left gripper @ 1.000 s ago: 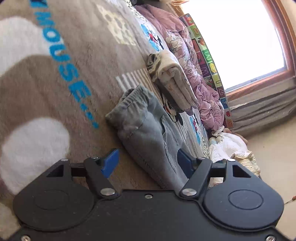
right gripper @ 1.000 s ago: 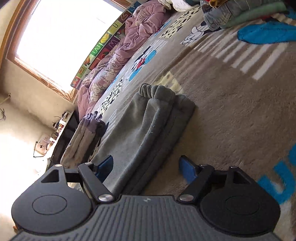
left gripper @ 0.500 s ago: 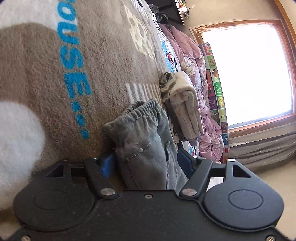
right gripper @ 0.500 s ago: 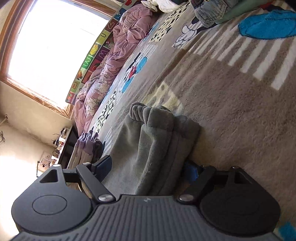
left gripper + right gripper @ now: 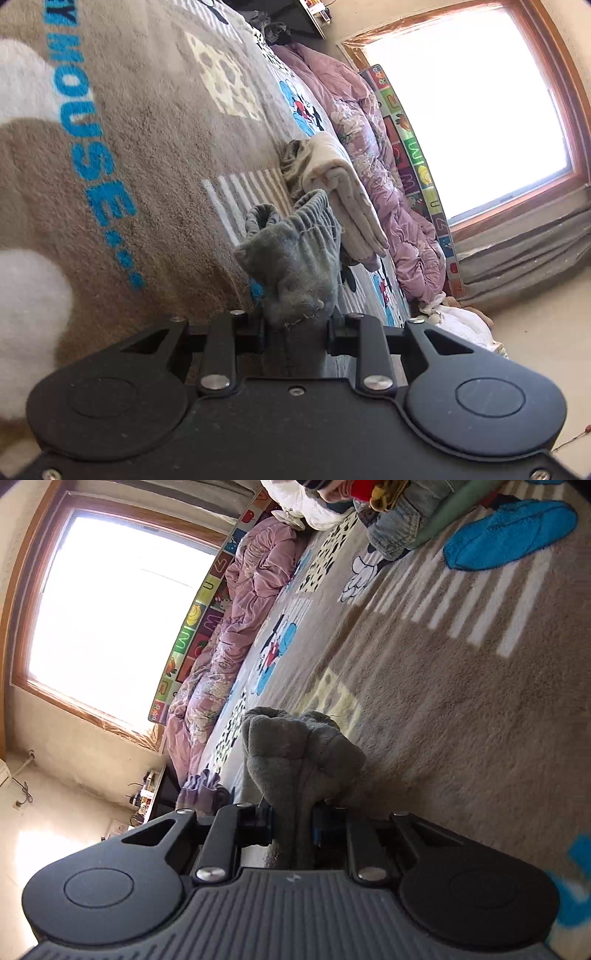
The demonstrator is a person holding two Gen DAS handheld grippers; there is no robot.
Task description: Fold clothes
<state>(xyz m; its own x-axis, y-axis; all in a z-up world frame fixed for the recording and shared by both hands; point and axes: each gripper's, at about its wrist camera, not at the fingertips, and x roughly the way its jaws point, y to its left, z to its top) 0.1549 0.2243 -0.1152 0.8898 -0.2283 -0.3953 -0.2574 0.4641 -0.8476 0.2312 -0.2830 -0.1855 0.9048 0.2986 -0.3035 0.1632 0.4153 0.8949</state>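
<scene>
Both grippers are clamped on the same garment. Left gripper (image 5: pixel 295 328) has its jaws drawn in tight on a bunched end of the grey pants (image 5: pixel 295 258), pinching the fabric just below the elastic waistband, which puffs out ahead of the fingers in gathered ribs. Right gripper (image 5: pixel 293 827) is likewise closed on the other end of the grey pants (image 5: pixel 295 753), where several thick folded layers bulge forward past the blue pads. The pants rise from the carpet (image 5: pixel 140 155) between each pair of fingers, with the gripped part lifted off the pile.

The pants are soft, fleecy and faded grey, with a frayed stitched seam near the left jaws. Just beyond them lies a folded beige garment (image 5: pixel 343 192), smooth and flat, stacked on something darker. Under everything is a shaggy taupe carpet with white patches, pale stripes and cartoon mouse figures; blue letters on it read "MOUSE..." in the left wrist view. Along the carpet's far edge runs a crumpled mauve quilt (image 5: pixel 369 118) with a floral print, and behind it an alphabet play mat (image 5: pixel 199 620) stands on edge, showing bright letter tiles and fruit. A wood-framed window (image 5: pixel 472 110) glows behind that. A heap of unfolded clothes (image 5: pixel 399 524) sits at the far end in the right wrist view.
</scene>
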